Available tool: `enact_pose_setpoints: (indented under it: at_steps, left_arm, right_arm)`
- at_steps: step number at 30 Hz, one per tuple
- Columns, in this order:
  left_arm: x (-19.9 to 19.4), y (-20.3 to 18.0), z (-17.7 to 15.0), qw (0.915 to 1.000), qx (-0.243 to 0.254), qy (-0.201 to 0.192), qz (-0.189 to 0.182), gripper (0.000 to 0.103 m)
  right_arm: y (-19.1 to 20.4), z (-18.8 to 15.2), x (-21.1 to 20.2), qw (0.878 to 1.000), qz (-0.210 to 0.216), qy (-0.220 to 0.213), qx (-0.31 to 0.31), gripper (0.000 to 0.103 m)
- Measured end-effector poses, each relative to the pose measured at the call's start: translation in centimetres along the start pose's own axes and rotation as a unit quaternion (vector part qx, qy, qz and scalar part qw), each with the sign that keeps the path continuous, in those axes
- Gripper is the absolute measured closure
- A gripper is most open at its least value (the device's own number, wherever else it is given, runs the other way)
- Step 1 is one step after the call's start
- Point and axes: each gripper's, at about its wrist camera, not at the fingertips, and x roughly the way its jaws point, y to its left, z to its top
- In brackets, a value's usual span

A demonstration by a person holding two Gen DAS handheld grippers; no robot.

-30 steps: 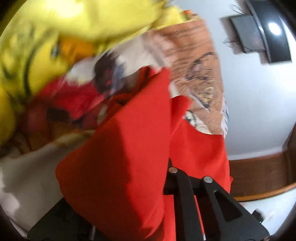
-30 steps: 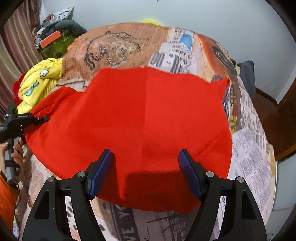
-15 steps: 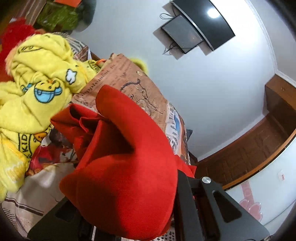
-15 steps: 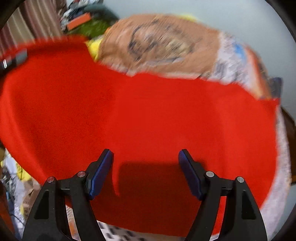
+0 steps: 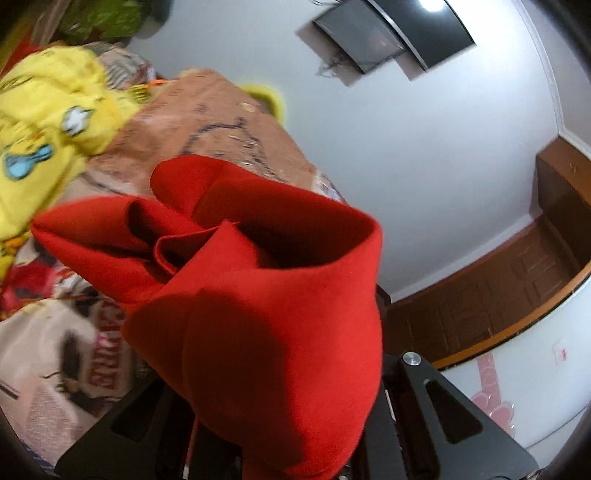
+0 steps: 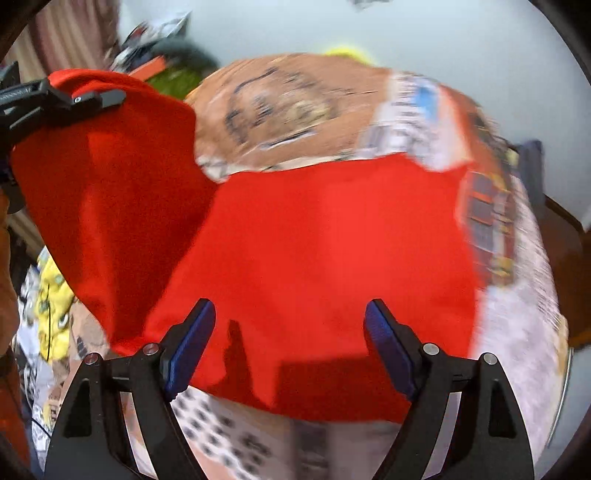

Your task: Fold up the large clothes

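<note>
Right wrist view looks down on a red garment [image 6: 325, 266] spread over a bed [image 6: 517, 332] covered in a newspaper-print sheet; most of the cloth lies flat, while its left side is lifted off the bed and hangs from the left tool [image 6: 107, 98], which is clamped together on the raised edge at the upper left. The right tool [image 6: 291, 332] hovers above the near edge of the garment with its blue fingers [image 6: 192, 343] wide apart; its jaws have just been opening further, and nothing is pinched between them, the cloth only lying beneath. From the left wrist view, the gathered red fabric bunches up in loose folds right in front of the camera, hiding the tips of the left tool. A yellow printed garment [image 5: 48, 122] lies crumpled on the bed beyond, and a dark screen [image 5: 417, 29] is mounted on the white wall [image 5: 424, 166].
</note>
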Motion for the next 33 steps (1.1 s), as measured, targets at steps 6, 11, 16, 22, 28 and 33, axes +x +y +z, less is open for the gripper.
enact_pose_setpoints:
  at_steps: [6, 11, 16, 22, 28, 33]
  left_arm:
    - [6.0, -8.8, -2.6, 0.9957, 0.085, 0.031, -0.017, 0.094]
    - [13.3, -13.4, -9.2, 0.9762, 0.183, 0.116, 0.001, 0.094]
    - [19.2, -11.9, -16.6, 0.9437, 0.239, 0.225, 0.041, 0.094]
    - [17.2, -12.3, -18.8, 0.9208, 0.308, 0.237, 0.03, 0.089]
    - [13.4, -12.9, -19.5, 0.9013, 0.348, 0.258, 0.021, 0.054]
    - [8.4, -12.3, -17.9, 0.902, 0.377, 0.205, 0.044, 0.042]
  right_arm:
    - [-7.5, -2.4, -3.6, 0.995, -0.03, -0.023, 0.088, 0.022]
    - [-11.8, -4.5, -5.3, 0.988, -0.055, -0.026, 0.139, 0.022]
    - [-13.9, -6.1, -6.7, 0.985, -0.078, -0.024, 0.151, 0.022]
    - [-13.8, -6.8, -8.2, 0.986, -0.092, -0.029, 0.136, 0.022]
    - [-13.0, -6.3, -10.0, 0.986, -0.085, -0.055, 0.13, 0.022]
    - [-11.7, -5.4, -11.1, 0.988, -0.062, -0.077, 0.119, 0.022]
